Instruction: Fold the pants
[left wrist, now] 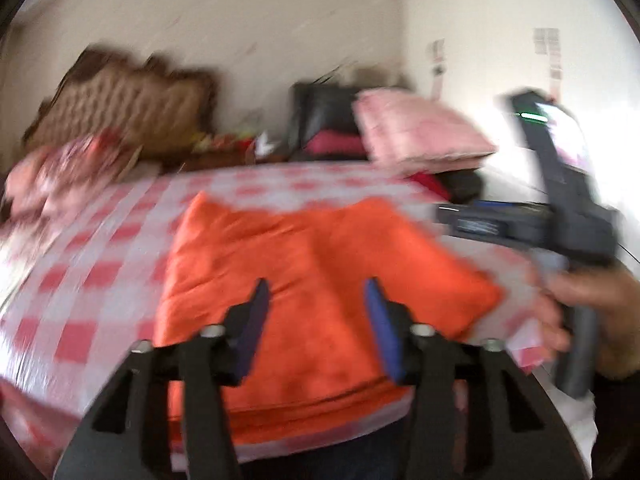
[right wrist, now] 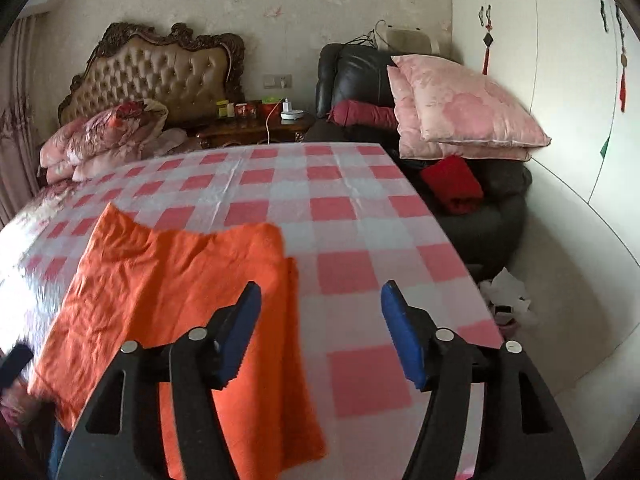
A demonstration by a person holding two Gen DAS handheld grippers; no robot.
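Pants [right wrist: 176, 304], bright orange, lie folded flat on the red-and-white checked cloth [right wrist: 352, 208] that covers the bed, at the near edge, with one end hanging over that edge.

Left claw [left wrist: 316, 320]: its two blue-padded fingers stand wide apart with nothing between them. It hangs over the near half of the pants [left wrist: 304, 280], which fill the space between and beyond the fingers in the left wrist view. That view is smeared, so whether the pads touch the fabric cannot be told.

Right claw [right wrist: 320, 332]: also spread wide and holding nothing. Its left finger [right wrist: 240, 332] sits over the right edge of the pants, while its right finger [right wrist: 402, 340] is over bare checked cloth, so the pants lie mostly to the left of this claw. In the left wrist view, a hand [left wrist: 580, 312] grips the handle of the right claw's black body, off the right side of the pants.

Behind the bed stand a tufted headboard [right wrist: 160, 72], a dark armchair [right wrist: 360, 76] and two pink pillows [right wrist: 464, 108] stacked on it.
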